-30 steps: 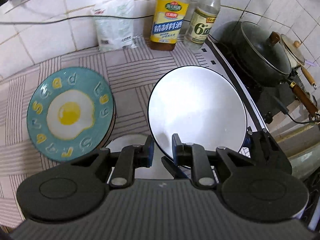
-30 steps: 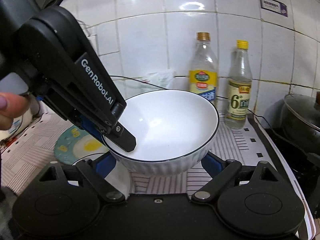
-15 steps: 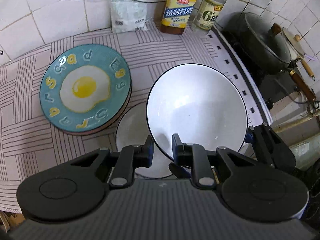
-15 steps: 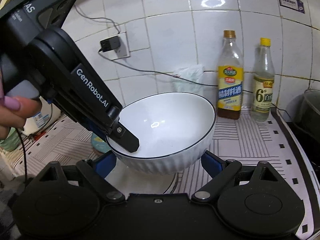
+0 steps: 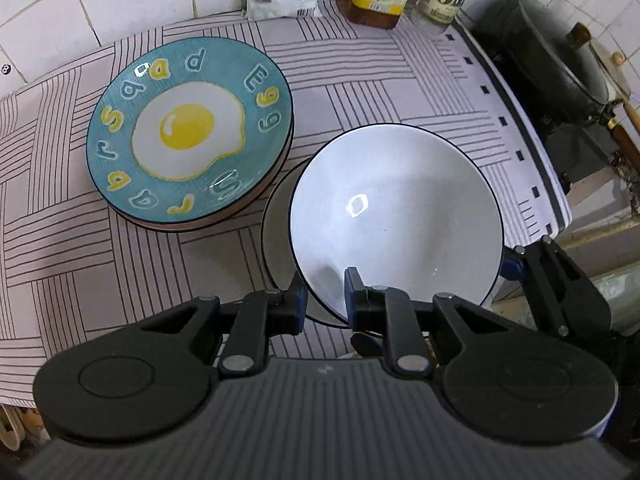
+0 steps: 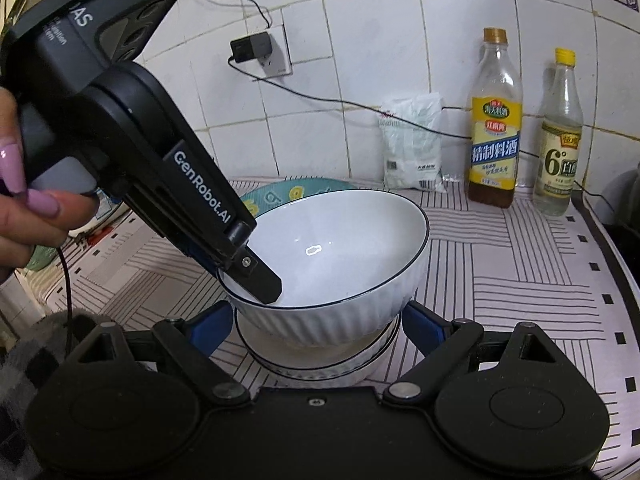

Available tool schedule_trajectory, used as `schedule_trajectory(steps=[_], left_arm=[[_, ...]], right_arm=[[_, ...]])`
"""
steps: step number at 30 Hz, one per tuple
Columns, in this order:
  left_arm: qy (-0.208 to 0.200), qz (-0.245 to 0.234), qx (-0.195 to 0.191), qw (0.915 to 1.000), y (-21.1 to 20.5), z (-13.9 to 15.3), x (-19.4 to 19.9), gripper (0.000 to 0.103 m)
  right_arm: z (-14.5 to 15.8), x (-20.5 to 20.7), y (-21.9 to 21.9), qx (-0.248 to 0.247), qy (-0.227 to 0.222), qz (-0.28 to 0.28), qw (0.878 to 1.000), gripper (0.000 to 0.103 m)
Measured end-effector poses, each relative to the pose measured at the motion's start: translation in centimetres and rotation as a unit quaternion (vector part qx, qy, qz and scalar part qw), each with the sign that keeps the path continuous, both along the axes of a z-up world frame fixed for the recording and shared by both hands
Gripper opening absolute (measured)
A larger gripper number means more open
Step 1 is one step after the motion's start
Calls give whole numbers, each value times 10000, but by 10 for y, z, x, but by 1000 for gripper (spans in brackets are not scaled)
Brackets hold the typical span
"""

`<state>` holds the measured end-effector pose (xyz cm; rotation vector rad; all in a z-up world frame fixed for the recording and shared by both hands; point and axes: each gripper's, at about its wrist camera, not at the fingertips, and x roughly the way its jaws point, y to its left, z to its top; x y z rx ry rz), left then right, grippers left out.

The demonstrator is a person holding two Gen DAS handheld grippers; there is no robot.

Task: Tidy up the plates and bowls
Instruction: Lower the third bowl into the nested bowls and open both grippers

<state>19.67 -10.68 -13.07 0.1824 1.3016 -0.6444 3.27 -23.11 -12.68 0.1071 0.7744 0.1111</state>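
Left-wrist view: the left gripper is pinched narrow on the near rim of a white bowl, one finger outside the wall and one inside. The right gripper stands wide, its blue pads to either side of the bowl's ribbed wall low down; whether they press on it cannot be told from these pictures.

The bowl hangs tilted, just above a second white bowl that sits on the striped cloth. From the right-wrist view the upper bowl's base sits inside the lower one's rim, very near or touching it, though not yet level.

Just beside the bowls lies a stack of plates, the top one teal with a fried-egg picture. At least two rims show under it, so the plates appear already gathered.

Judged from this, the task looks well along: plates stacked, bowls about to nest. What seems left is to settle the upper bowl flat into the lower and let go of the rim. No other loose dishes show in either view.

Against the tiled wall stand two bottles and a white packet, well clear of the bowls. A lidded pot sits on the stove to the right.
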Motion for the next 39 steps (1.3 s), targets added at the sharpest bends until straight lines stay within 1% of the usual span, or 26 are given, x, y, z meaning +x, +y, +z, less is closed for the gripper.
schedule_trajectory(steps=[3, 6, 9, 14, 20, 25, 28, 31, 34, 37, 39], left_arm=[[-38, 37, -8, 10000, 1, -5, 2, 18], [34, 91, -53, 9999, 5, -10, 5, 19], [17, 100, -78, 9999, 7, -10, 7, 19], [-69, 91, 37, 9999, 6, -8, 5, 18], [-320, -68, 262, 9991, 0, -6, -3, 18], [-459, -97, 352, 9983, -1, -5, -6, 19], [-567, -61, 483, 9972, -1, -6, -8, 21], [-569, -5, 501, 9971, 0, -9, -6, 21], [-591, 19, 482, 9971, -1, -11, -7, 21], [-747, -55, 535, 9958, -3, -14, -12, 21], [-816, -57, 540, 9952, -3, -17, -15, 21]], right_arm=[[-3, 1, 1, 26, 77, 21, 10000, 95], [-4, 4, 3, 25, 166, 54, 9998, 95], [-5, 5, 6, -60, 191, 87, 9998, 95], [-5, 10, 7, -86, 320, 114, 9994, 95], [-6, 13, 13, -344, 469, 126, 9982, 95], [-7, 14, 16, -422, 510, 20, 9978, 94], [-8, 16, 22, -621, 581, -51, 9964, 93], [-8, 18, 30, -854, 700, -165, 9937, 91], [-8, 18, 38, -1083, 634, -210, 9919, 92], [-9, 16, 41, -1198, 598, -263, 9907, 92], [-11, 15, 46, -1366, 535, -249, 9889, 92]])
